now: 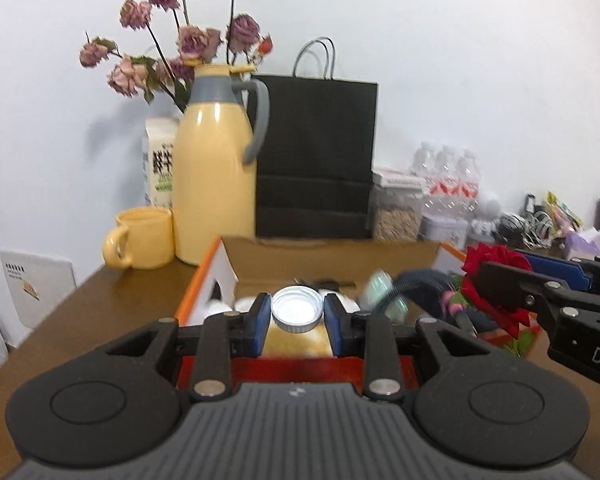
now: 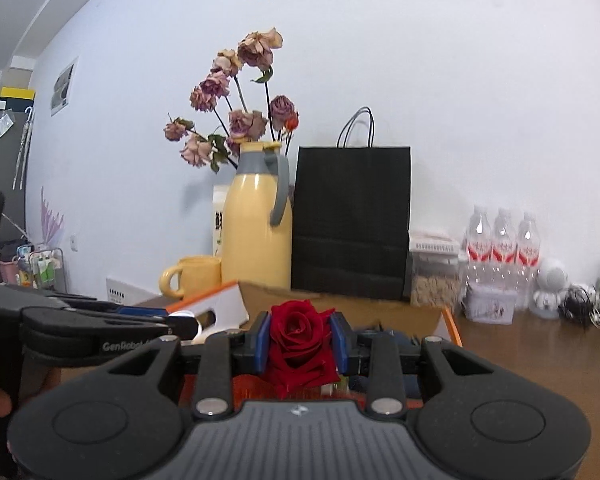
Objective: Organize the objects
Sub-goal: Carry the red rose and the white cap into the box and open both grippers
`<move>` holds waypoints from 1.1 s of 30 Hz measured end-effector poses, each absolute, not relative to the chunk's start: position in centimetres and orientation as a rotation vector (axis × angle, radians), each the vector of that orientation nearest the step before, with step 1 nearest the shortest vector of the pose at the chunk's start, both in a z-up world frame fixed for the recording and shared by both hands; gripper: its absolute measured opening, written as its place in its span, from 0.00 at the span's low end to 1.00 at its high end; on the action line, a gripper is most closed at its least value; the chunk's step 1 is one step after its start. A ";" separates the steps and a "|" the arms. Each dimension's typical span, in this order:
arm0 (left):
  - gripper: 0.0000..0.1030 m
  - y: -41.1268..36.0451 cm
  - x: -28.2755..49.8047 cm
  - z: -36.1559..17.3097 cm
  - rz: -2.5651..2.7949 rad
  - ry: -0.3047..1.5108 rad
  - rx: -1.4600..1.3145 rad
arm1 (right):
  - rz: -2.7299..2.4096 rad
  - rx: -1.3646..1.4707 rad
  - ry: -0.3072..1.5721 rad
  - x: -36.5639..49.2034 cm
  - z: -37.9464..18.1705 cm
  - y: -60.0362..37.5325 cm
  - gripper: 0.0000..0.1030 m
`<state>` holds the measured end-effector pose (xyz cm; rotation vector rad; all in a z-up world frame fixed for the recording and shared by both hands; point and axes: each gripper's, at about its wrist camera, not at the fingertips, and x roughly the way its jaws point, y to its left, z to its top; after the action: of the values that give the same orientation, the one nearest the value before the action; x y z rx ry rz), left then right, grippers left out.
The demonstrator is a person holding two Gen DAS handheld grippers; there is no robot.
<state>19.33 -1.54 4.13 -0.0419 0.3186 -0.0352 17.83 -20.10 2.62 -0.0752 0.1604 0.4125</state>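
Note:
My left gripper (image 1: 297, 314) is shut on a round silver metal lid (image 1: 297, 311) and holds it above the open cardboard box (image 1: 332, 254) with orange edges. My right gripper (image 2: 301, 338) is shut on a red rose (image 2: 300, 340), also over the box. In the left wrist view the rose (image 1: 496, 280) and the right gripper (image 1: 512, 286) show at the right. In the right wrist view the left gripper (image 2: 180, 322) shows at the left. Small white items (image 1: 244, 305) and a dark object (image 1: 428, 284) lie in the box.
Behind the box stand a yellow thermos jug (image 1: 214, 176), a yellow mug (image 1: 142, 238), a milk carton (image 1: 160, 160), dried roses (image 1: 188, 40), a black paper bag (image 1: 316, 156), a grain container (image 1: 396, 208) and water bottles (image 2: 500, 240). Cables and small items (image 2: 580, 300) lie far right on the wooden table (image 1: 80, 312).

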 end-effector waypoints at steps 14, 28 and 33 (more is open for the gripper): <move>0.29 -1.3 26.8 4.9 0.037 0.320 -0.089 | 0.329 -0.013 0.155 25.4 3.4 -17.6 0.29; 0.85 -0.5 26.5 3.8 0.070 0.305 -0.063 | 0.274 -0.015 0.212 25.7 1.5 -18.3 0.56; 1.00 -0.3 25.7 4.3 0.104 0.252 -0.072 | 0.258 -0.006 0.182 25.1 1.7 -18.7 0.95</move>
<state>25.69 -0.34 4.29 -0.0715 0.2516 0.1036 25.12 -18.71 1.71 -0.0060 0.1822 0.2577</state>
